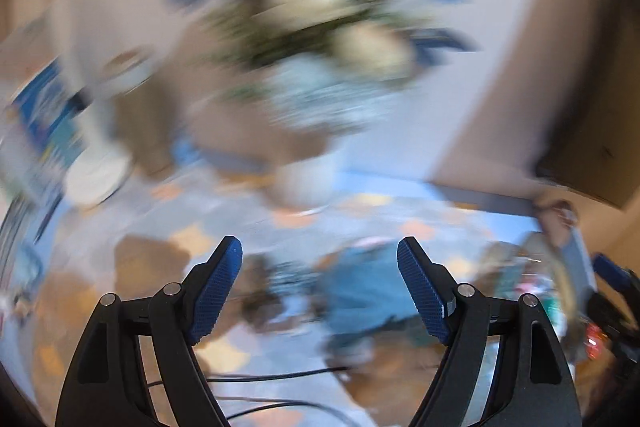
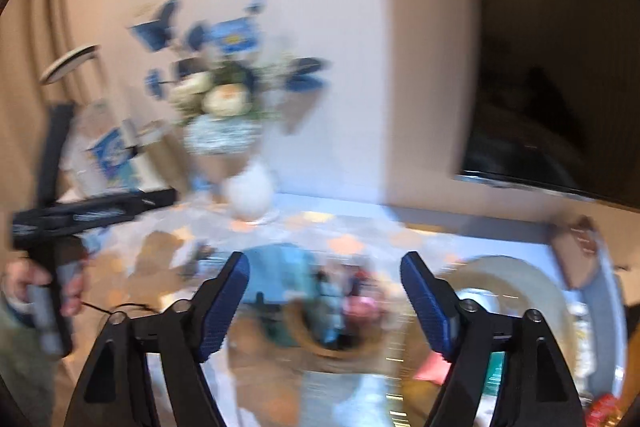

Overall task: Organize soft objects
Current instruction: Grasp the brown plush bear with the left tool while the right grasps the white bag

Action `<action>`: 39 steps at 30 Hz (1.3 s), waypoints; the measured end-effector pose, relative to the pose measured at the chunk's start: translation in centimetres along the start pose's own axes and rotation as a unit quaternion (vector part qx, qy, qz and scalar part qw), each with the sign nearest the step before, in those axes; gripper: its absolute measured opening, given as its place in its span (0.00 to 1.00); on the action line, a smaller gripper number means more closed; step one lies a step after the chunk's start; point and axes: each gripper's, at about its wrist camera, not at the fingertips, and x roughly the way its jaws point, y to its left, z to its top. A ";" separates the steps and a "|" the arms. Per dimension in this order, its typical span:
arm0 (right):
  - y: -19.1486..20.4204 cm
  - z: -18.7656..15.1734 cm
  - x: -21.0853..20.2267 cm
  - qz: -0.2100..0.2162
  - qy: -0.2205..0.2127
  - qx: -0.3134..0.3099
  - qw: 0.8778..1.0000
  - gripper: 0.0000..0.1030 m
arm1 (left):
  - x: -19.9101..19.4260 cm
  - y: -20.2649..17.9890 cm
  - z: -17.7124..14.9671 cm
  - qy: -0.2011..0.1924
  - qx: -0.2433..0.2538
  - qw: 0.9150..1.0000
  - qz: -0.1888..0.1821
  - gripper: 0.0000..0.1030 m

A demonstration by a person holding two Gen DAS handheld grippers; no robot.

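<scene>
Both views are heavily blurred. My left gripper (image 1: 320, 247) stands open above a patterned table, with nothing between its blue pads. Beyond it lies a blue soft thing (image 1: 360, 291), and a brownish shape (image 1: 148, 259) lies to the left. My right gripper (image 2: 326, 261) is open too, with nothing between its pads. Past its fingers lie a blue soft thing (image 2: 280, 275) and a pink one (image 2: 362, 307), beside a round pale-rimmed basket (image 2: 520, 275). A hand (image 2: 24, 283) at the left edge holds the left gripper's black body (image 2: 80, 213).
At the back of the table stand a vase of pale flowers (image 2: 224, 99) and a white jug (image 2: 252, 195). A dark screen (image 2: 560, 67) hangs on the wall at the right. A black cable (image 1: 280, 375) runs across the near table. A white plate (image 1: 96, 175) sits at the left.
</scene>
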 end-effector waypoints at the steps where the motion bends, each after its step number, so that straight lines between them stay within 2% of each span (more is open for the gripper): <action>1: 1.0 -0.2 0.4 0.020 0.003 -0.005 1.000 0.80 | 0.6 1.4 -0.4 0.004 -0.011 1.000 0.013 0.77; 3: 3.6 -0.9 1.9 0.059 0.016 -0.026 0.998 0.82 | 2.4 4.7 -1.7 0.022 -0.036 0.998 0.039 0.77; 6: 7.6 -2.8 5.4 0.084 0.054 -0.079 0.992 0.82 | 5.1 7.4 -3.9 0.059 -0.055 0.996 0.049 0.77; 11: 11.8 -7.2 11.1 0.048 0.132 -0.157 0.978 0.82 | 8.7 7.4 -6.8 0.112 -0.039 0.992 0.030 0.77; 14: 13.1 -9.7 14.2 -0.002 0.158 -0.201 0.967 0.82 | 10.1 6.2 -7.5 0.123 -0.027 0.992 0.017 0.77; 18: 12.6 -10.9 15.9 -0.055 0.163 -0.209 0.963 0.82 | 11.6 4.8 -7.7 0.132 -0.025 0.991 0.002 0.81; 22: 12.0 -11.3 16.6 -0.083 0.155 -0.202 0.963 0.80 | 12.7 3.2 -7.8 0.139 0.001 0.990 0.008 0.79; 23: 11.9 -11.3 17.0 -0.086 0.157 -0.203 0.963 0.78 | 12.9 2.9 -8.0 0.133 0.008 0.991 0.014 0.75; 24: 11.7 -11.5 17.4 -0.087 0.163 -0.203 0.962 0.68 | 12.9 2.7 -8.1 0.121 0.014 0.992 0.023 0.55; 25: 11.6 -11.6 17.7 -0.088 0.168 -0.204 0.960 0.57 | 12.7 2.7 -8.3 0.115 0.017 0.993 0.027 0.47; 27: 11.2 -11.8 18.2 -0.093 0.172 -0.205 0.959 0.50 | 12.7 2.7 -8.5 0.113 0.016 0.993 0.033 0.44; 28: 11.1 -11.8 18.1 -0.093 0.165 -0.205 0.960 0.42 | 12.5 2.9 -8.5 0.108 0.007 0.994 0.030 0.43; 31: 10.8 -11.7 17.4 -0.087 0.150 -0.207 0.963 0.36 | 11.8 3.7 -8.4 0.096 -0.018 0.995 0.019 0.42; 36: 10.6 -10.2 15.8 -0.077 0.115 -0.199 0.970 0.35 | 10.0 4.3 -7.9 0.075 -0.025 0.997 0.018 0.42; 39: 10.6 -8.8 14.4 -0.074 0.098 -0.185 0.975 0.35 | 8.7 4.3 -7.2 0.057 -0.031 0.998 0.004 0.42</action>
